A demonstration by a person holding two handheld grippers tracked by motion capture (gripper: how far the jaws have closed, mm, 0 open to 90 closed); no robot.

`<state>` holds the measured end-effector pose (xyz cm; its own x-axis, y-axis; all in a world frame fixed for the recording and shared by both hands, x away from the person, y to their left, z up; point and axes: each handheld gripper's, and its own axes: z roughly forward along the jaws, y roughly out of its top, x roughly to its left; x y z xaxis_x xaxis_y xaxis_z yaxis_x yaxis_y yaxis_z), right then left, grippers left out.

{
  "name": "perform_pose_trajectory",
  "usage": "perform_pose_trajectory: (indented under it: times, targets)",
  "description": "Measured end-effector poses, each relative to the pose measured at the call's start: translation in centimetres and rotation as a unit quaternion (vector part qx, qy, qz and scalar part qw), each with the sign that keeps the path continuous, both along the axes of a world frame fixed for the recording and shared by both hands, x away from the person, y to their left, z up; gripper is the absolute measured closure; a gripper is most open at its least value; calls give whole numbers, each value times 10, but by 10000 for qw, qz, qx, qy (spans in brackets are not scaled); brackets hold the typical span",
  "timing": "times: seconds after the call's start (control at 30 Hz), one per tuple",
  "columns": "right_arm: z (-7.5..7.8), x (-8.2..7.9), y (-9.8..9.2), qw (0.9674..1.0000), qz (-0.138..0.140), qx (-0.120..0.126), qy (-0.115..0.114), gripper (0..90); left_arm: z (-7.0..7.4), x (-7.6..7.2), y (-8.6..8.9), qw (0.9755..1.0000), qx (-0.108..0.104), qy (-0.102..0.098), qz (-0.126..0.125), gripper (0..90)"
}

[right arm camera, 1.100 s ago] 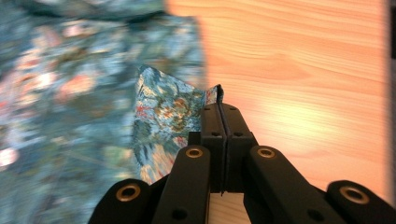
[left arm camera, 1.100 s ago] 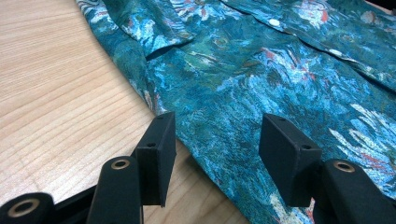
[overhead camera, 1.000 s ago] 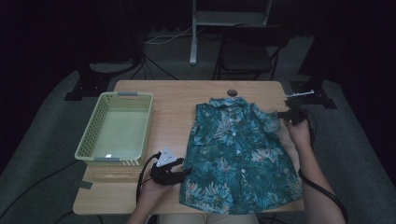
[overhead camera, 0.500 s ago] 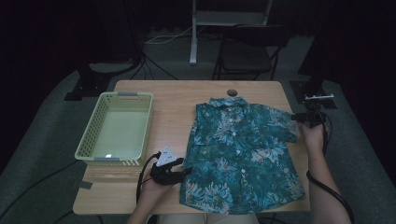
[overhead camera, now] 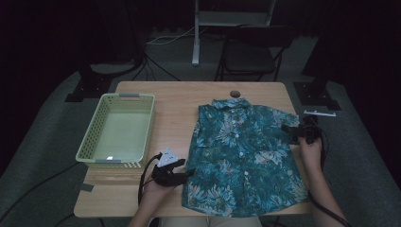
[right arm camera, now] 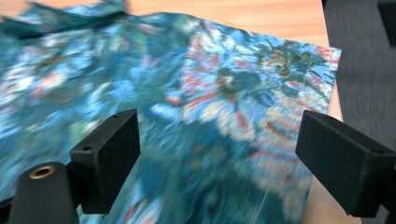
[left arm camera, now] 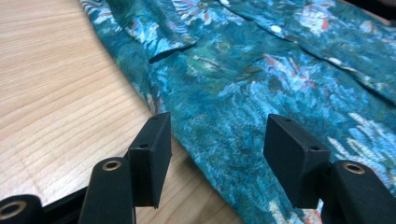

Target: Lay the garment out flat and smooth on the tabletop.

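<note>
A teal floral short-sleeved shirt [overhead camera: 241,161] lies spread flat, buttoned, on the wooden table [overhead camera: 175,104]. My left gripper [overhead camera: 189,172] rests low at the shirt's lower left side. Its jaws have just been opening a little, and in the left gripper view [left arm camera: 218,122] they stand open astride the shirt's [left arm camera: 243,70] edge without pressing it. My right gripper [overhead camera: 287,128] is at the right sleeve. Its jaws have just been opening wide. In the right gripper view [right arm camera: 219,120] the sleeve cloth [right arm camera: 210,70] lies flat below them, unpinched.
An empty pale green basket [overhead camera: 118,132] stands on the table's left half. A small dark round object [overhead camera: 234,93] sits at the far edge. A folding chair [overhead camera: 255,47] and stand legs are beyond the table. A white bar [overhead camera: 319,113] lies off the right edge.
The right gripper went out to the right with the sleeve, then came back nearer and lower, and the sleeve now lies spread flat. The left gripper has stayed put.
</note>
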<state>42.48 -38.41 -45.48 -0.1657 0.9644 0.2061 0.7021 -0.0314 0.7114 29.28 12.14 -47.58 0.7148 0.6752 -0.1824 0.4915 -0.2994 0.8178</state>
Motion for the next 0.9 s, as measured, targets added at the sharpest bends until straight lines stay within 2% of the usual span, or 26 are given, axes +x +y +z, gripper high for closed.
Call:
perform_pose_trajectory:
  times: [0.03, 0.1, 0.13, 0.2, 0.33, 0.4, 0.47, 0.53, 0.6, 0.63, 0.67, 0.7, 0.77, 0.9]
  targets:
    - [1, -9, 1, 9999, 25, -2, -114, 133, 1, 1, 0, 10000, -46, 11, -35, 430]
    - [3, -29, 1, 9985, 123, 107, -519, 131, 4, 3, -1, 9998, -193, 33, -53, 422]
    - [4, -39, 1, 9978, 181, 185, -615, 131, 6, 5, -2, 9996, -265, 69, -83, 371]
    - [6, -62, 0, 9948, 242, 301, -939, 131, 11, 9, -4, 9994, -321, 21, -116, 338]
    - [4, -103, 0, 9917, 383, 276, -1199, 131, 23, 21, -12, 9986, -364, -233, -293, 244]
    - [0, -119, 0, 9919, 411, 159, -1190, 132, 29, 28, -17, 9980, -291, -468, -307, 208]
    - [-7, -132, -1, 9915, 473, 264, -1180, 133, 34, 37, -26, 9974, -129, -652, -289, 209]
    - [-14, -141, -3, 9918, 522, 320, -1121, 133, 37, 47, -38, 9962, 143, -796, -337, 209]
    - [-17, -145, -5, 9916, 560, 386, -1105, 139, 39, 58, -51, 9955, 331, -804, -368, 212]
    - [-16, -146, -5, 9906, 583, 418, -1163, 143, 40, 64, -57, 9952, 357, -858, -315, 212]
    - [-16, -147, -6, 9895, 588, 500, -1222, 144, 42, 69, -62, 9946, 296, -904, -420, 228]
    - [-17, -147, -5, 9887, 608, 571, -1247, 144, 43, 75, -67, 9945, 316, -917, -391, 259]
    - [-19, -146, -4, 9902, 646, 485, -1140, 144, 45, 89, -76, 9950, 333, -864, -366, 259]
    - [-20, -145, -2, 9907, 722, 461, -1055, 144, 42, 115, -92, 9965, 450, -674, -223, 259]
